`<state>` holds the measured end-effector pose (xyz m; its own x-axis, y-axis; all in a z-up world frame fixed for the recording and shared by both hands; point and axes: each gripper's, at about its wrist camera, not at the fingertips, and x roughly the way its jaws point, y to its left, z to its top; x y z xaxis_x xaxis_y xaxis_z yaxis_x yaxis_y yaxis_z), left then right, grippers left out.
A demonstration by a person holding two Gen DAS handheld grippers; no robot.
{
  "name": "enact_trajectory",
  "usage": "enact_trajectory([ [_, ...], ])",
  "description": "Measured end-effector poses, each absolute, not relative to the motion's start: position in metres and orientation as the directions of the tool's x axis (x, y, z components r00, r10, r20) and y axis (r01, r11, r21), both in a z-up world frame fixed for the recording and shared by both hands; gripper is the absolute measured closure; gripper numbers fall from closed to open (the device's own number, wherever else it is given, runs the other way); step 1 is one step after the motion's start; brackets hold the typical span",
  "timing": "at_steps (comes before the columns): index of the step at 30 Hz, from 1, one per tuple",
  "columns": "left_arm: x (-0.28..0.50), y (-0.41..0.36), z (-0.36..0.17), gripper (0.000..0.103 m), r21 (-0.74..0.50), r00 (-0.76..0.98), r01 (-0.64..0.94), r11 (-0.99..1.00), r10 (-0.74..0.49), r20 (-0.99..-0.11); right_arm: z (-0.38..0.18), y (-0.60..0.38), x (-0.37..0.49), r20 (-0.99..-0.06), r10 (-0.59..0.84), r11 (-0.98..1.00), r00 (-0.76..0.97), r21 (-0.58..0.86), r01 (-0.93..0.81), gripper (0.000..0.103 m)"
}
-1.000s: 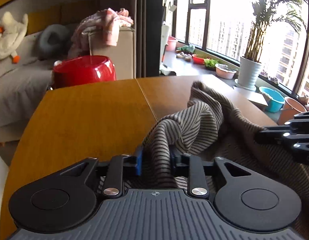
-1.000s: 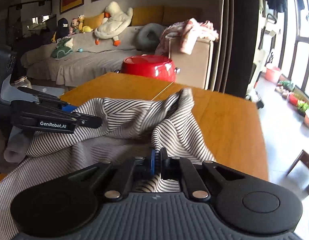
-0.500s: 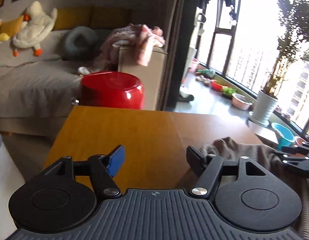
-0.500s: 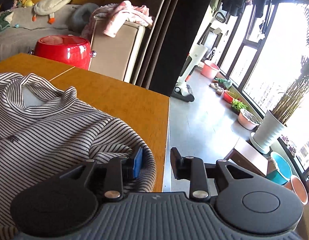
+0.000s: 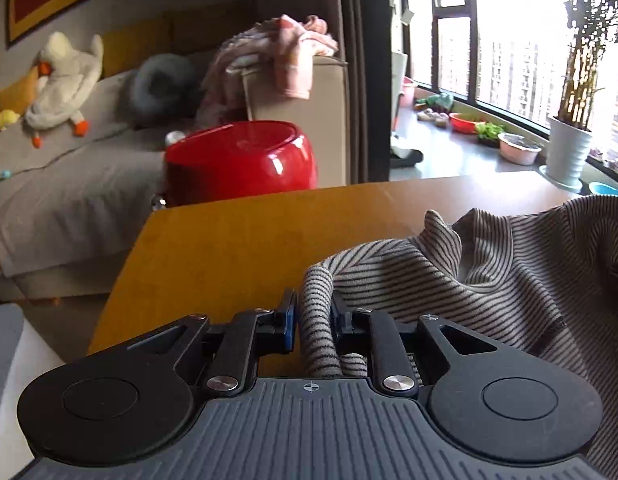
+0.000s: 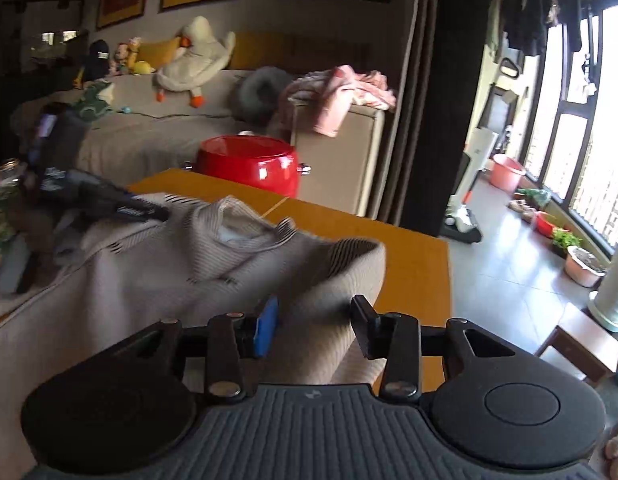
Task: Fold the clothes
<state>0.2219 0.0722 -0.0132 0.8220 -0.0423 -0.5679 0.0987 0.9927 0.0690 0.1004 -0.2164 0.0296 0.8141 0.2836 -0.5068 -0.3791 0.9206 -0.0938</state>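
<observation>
Nowhere was any writing legible — left gripper (image 5: 313, 322) pinched the striped shirt (image 5: 489, 280); right gripper (image 6: 315, 326) was opening astride a fold; red pot (image 6: 249, 168) stood beyond the table (image 5: 229, 248).

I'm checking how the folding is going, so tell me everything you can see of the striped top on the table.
The striped top is a knit in thin dark and pale stripes with a stand-up collar. It lies rumpled, not yet folded, on the wooden table. The left gripper is shut on a bunched fold at one side. At the other side, cloth sits between the right gripper, whose jaws are opening, not pressing it.
</observation>
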Motion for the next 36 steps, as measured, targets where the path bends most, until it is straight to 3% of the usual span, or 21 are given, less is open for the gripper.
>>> enact_trajectory([
  [4,0.218,0.095,0.003,0.061,-0.082,0.819,0.074,0.994,-0.107,-0.564,0.022,-0.195,0.069,-0.548,0.393,0.868,0.739,-0.044,-0.494,0.052],
  [6,0.203,0.095,0.015,0.044,-0.134,0.825,0.094,0.987,-0.152,-0.545,0.015,-0.177,0.063,-0.569,0.420,0.843,0.707,-0.042,-0.536,0.049],
  [9,0.177,0.087,0.027,0.029,-0.191,0.815,0.162,0.968,-0.240,-0.527,-0.001,-0.156,0.062,-0.608,0.435,0.822,0.664,-0.033,-0.569,0.044],
  [10,0.167,0.085,0.029,0.027,-0.213,0.807,0.188,0.959,-0.274,-0.524,-0.006,-0.152,0.061,-0.615,0.425,0.822,0.664,-0.045,-0.568,0.049],
  [11,0.157,0.082,0.028,0.023,-0.241,0.793,0.216,0.946,-0.314,-0.522,-0.010,-0.148,0.060,-0.623,0.413,0.822,0.665,-0.060,-0.566,0.060],
  [12,0.147,0.079,0.027,0.021,-0.269,0.778,0.242,0.932,-0.352,-0.521,-0.006,-0.154,0.063,-0.618,0.410,0.839,0.671,-0.033,-0.543,0.086],
  [13,0.138,0.076,0.022,0.020,-0.298,0.756,0.266,0.917,-0.390,-0.526,-0.002,-0.160,0.067,-0.613,0.407,0.856,0.677,-0.003,-0.517,0.092],
  [17,0.118,0.058,-0.007,0.009,-0.394,0.626,0.374,0.839,-0.542,-0.561,0.047,-0.218,0.084,-0.519,0.294,0.949,0.803,0.058,-0.310,0.094],
  [20,0.106,0.040,-0.023,0.006,-0.322,0.592,0.468,0.823,-0.563,-0.577,0.111,-0.297,0.093,-0.375,0.096,0.991,0.922,0.125,-0.052,0.094],
  [24,0.108,0.038,-0.024,0.004,-0.349,0.524,0.541,0.765,-0.632,-0.571,0.175,-0.350,0.096,-0.276,0.001,0.971,0.961,0.232,0.065,0.094],
  [28,0.112,0.047,-0.025,0.004,-0.392,0.522,0.518,0.761,-0.643,-0.560,0.197,-0.322,0.110,-0.247,0.064,0.979,0.967,0.205,-0.012,0.094],
  [36,0.116,0.069,-0.024,0.003,-0.417,0.576,0.432,0.799,-0.601,-0.555,0.162,-0.197,0.189,-0.340,0.302,0.949,0.890,0.199,-0.246,0.094],
])
